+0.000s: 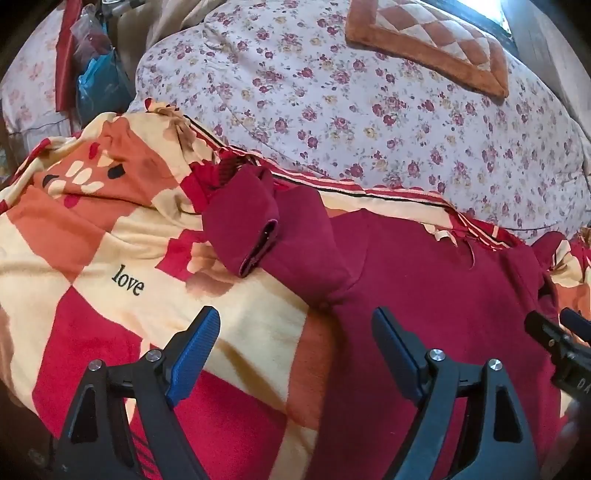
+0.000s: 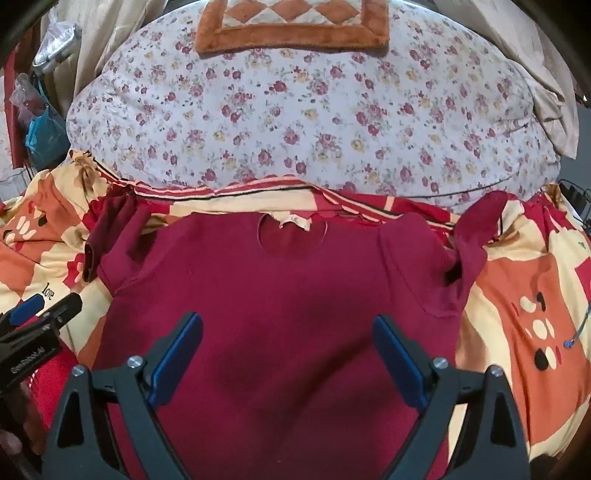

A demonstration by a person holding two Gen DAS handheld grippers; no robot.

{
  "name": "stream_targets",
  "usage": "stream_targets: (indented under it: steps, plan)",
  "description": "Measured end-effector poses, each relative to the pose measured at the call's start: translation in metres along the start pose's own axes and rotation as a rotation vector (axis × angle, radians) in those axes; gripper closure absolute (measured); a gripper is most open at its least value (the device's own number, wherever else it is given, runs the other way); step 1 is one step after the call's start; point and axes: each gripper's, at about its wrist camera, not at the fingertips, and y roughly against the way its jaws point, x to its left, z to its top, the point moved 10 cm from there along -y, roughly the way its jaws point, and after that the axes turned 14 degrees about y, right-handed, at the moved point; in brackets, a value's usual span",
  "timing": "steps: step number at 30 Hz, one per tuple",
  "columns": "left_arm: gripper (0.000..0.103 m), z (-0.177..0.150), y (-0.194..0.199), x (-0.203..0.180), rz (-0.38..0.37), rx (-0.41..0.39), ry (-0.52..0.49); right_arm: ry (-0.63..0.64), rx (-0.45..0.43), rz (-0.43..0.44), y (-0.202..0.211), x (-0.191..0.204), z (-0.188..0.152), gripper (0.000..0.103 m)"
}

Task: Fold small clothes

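A dark red small top (image 2: 280, 280) lies flat on a patterned blanket, neckline away from me, short sleeves out to each side. In the left wrist view the top (image 1: 424, 280) fills the right half, its left sleeve (image 1: 258, 221) bunched and folded over itself. My left gripper (image 1: 295, 325) is open and empty, above the top's left edge and the blanket. My right gripper (image 2: 288, 328) is open and empty, hovering over the middle of the top. Each gripper shows at the edge of the other's view.
The red, orange and cream checked blanket (image 1: 92, 251) covers the bed. A floral quilt (image 2: 295, 110) lies behind the top, with a brown patchwork cushion (image 2: 291, 26) on it. Bags and clutter (image 1: 96, 74) stand at the far left.
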Motion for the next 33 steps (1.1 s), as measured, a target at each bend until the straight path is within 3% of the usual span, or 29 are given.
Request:
stream_targets:
  steps: [11,24,33]
  plan:
    - [0.036,-0.013,-0.018,-0.015,-0.017,0.002,-0.051,0.007,0.019,0.028,-0.021,0.010,-0.012,0.008]
    - [0.036,-0.010,-0.041,0.008,0.016,0.038,0.000,0.001,0.106,0.053,-0.049,0.019,-0.022,0.008]
    - [0.036,-0.007,-0.044,0.014,0.024,0.044,0.026,0.007,0.077,0.067,-0.053,0.032,-0.018,0.008]
